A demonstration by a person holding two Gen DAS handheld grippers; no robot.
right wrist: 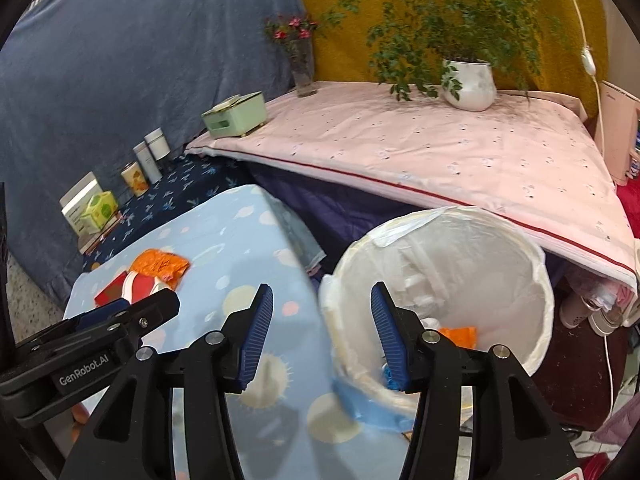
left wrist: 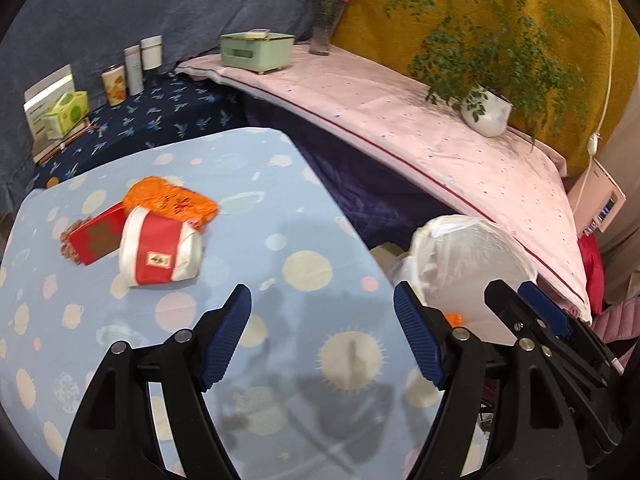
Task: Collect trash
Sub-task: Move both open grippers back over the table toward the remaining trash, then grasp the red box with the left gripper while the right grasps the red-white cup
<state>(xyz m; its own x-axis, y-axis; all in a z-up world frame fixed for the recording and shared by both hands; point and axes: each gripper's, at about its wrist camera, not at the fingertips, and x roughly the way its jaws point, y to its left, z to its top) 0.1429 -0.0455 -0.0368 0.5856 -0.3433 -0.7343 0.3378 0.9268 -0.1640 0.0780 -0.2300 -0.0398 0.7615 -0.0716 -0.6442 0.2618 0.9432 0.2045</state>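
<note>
Looking through the left wrist camera, we see our left gripper (left wrist: pixel 322 312) hovering above a table covered in a pale blue cloth (left wrist: pixel 280 216) dotted with planets and suns; its blue-padded fingers stand wide apart and hold nothing. Ahead and to the left, three pieces of trash lie bunched together on the cloth — a red and white paper cup (left wrist: pixel 160 250) tipped on its side, a flat red packet (left wrist: pixel 98 236) touching the cup's left edge, and a crumpled orange wrapper (left wrist: pixel 172 199) just behind both. Off the table's right edge stands a bin lined with a white plastic bag (left wrist: pixel 468 256), and our right gripper (left wrist: pixel 516 300) reaches in beside it, near the bin's rim.

From the right wrist camera, our right gripper (right wrist: pixel 322 304) hangs over the gap between the table's edge and the bin (right wrist: pixel 532 272), its fingers also apart and empty. Inside the bin, an orange scrap (right wrist: pixel 460 336) rests near the bottom. Our left gripper (right wrist: pixel 136 312) enters from the left, low over the blue cloth (right wrist: pixel 240 240). Beyond it, the cup (right wrist: pixel 140 286), red packet (right wrist: pixel 110 292) and orange wrapper (right wrist: pixel 160 264) sit on the far left part of the table, well apart from the bin.
</note>
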